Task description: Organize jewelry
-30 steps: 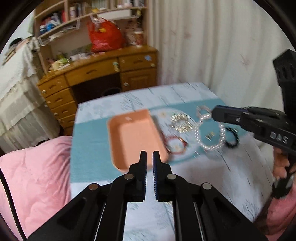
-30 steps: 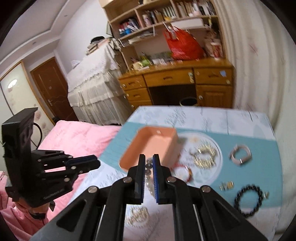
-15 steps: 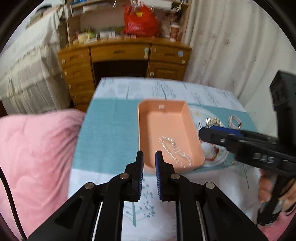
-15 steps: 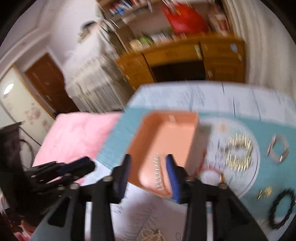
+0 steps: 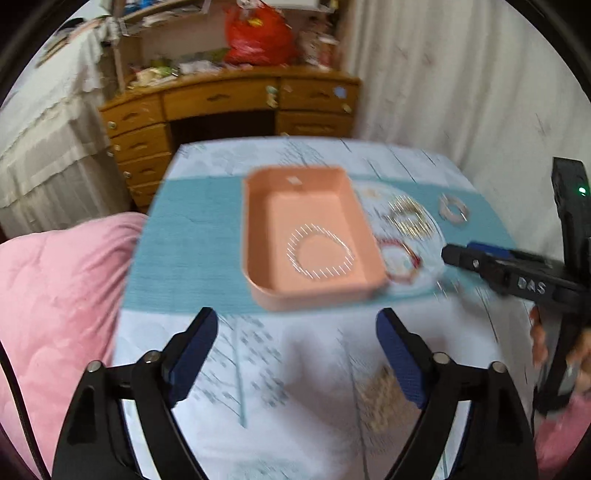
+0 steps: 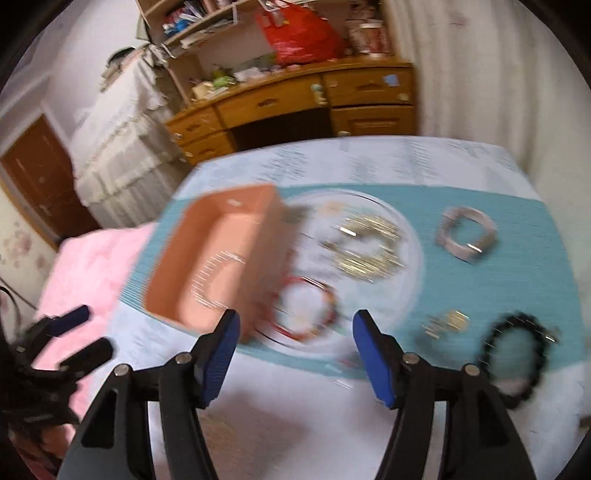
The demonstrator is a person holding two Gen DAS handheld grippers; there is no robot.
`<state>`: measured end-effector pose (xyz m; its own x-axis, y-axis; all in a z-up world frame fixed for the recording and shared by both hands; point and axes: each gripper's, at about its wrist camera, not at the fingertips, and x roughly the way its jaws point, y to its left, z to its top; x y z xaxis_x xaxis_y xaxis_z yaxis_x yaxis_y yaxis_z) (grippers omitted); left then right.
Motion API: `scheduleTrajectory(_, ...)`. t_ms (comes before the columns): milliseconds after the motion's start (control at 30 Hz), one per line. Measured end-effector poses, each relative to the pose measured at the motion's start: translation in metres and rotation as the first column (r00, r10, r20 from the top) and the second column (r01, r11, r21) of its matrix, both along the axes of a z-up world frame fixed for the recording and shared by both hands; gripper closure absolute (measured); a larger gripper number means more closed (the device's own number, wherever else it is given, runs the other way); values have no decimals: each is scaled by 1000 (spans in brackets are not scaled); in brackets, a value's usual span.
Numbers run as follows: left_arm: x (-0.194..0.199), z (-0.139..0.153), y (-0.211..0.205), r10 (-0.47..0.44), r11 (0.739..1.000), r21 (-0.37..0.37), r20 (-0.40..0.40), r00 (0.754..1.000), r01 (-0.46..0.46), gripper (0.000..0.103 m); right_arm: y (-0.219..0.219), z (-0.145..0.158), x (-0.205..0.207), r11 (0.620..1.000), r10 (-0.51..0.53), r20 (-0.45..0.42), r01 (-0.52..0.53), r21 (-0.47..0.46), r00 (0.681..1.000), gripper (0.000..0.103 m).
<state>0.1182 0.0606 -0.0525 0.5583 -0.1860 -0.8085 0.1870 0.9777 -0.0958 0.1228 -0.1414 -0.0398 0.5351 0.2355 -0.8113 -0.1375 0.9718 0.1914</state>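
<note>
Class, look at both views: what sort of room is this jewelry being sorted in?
Probably a bedroom: a pink quilt beside the table, a wooden desk with cluttered shelves above it, and curtains.

left gripper [image 5: 295, 354]: your jaws are spread wide, nothing between them | right gripper [image 6: 291, 354]: your jaws are spread wide too, nothing held

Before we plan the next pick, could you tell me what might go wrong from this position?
The red bracelet lies right beside the orange tray, so the open right gripper could nudge the tray wall when closing. The gold bracelet sits close by on the clear plate and might snag. Both views are blurred, so aim may be off.
</note>
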Motion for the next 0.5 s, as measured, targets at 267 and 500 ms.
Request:
scheduleTrajectory(267,-22,-31,-42,-80,996,42,-58,995,83,2,-70,-18,-37,991,-47,13,48,-128,999,39)
scheduleTrajectory(500,-29,-64,-70,-130,990,43,-142,981,137,2,-110,-36,-53,989,-63,27,66,-136,998,39)
